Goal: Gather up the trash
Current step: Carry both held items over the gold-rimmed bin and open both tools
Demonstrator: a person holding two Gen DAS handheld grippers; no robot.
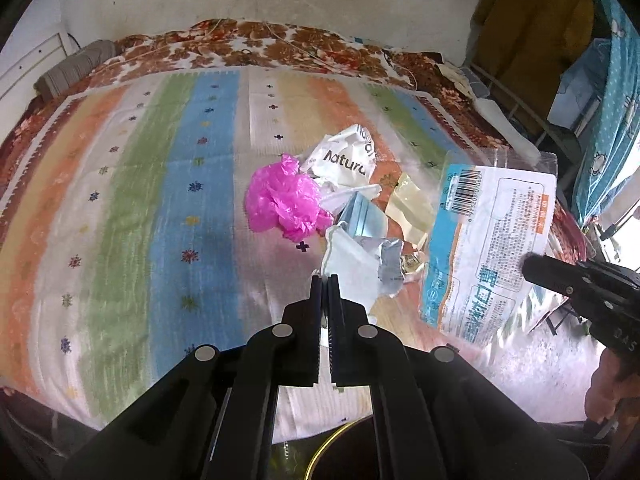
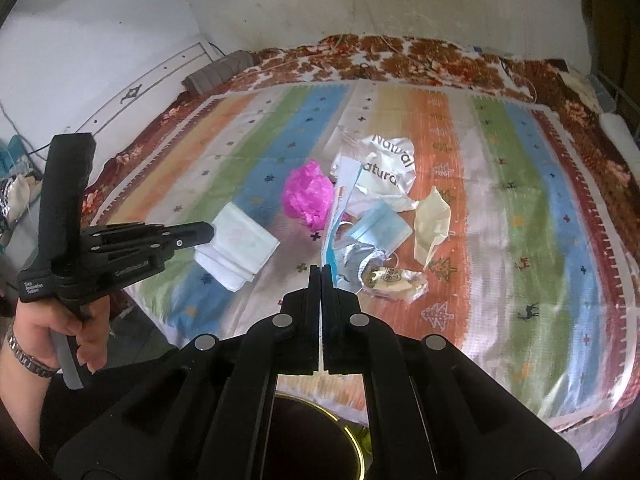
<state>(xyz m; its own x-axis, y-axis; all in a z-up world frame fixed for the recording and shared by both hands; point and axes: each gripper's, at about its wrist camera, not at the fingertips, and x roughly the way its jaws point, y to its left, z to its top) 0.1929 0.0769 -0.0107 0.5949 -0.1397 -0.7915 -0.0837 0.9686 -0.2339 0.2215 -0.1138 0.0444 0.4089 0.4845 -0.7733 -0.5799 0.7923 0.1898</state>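
Note:
My left gripper (image 1: 325, 278) is shut on a white folded tissue (image 1: 352, 268); from the right wrist view the same gripper (image 2: 210, 232) holds the tissue (image 2: 240, 244) above the bed's near left part. My right gripper (image 2: 321, 268) is shut on a large blue-and-white plastic package with a barcode (image 1: 492, 240), which shows edge-on (image 2: 330, 224) in its own view. In the left wrist view the right gripper (image 1: 526, 268) comes in from the right. On the bed lie a pink plastic bag (image 2: 308, 196), a white "Natural" bag (image 2: 388, 168), a blue face mask (image 2: 380, 228), a cream wrapper (image 2: 432, 220) and crumpled foil (image 1: 388, 260).
A striped blanket (image 2: 520, 200) covers the bed, with a floral quilt and a grey roll (image 2: 216, 72) along the wall. A dark bin with a gold rim (image 2: 312, 432) stands below both grippers at the bed's near edge. A rack with hanging clothes (image 1: 532, 32) stands on the right.

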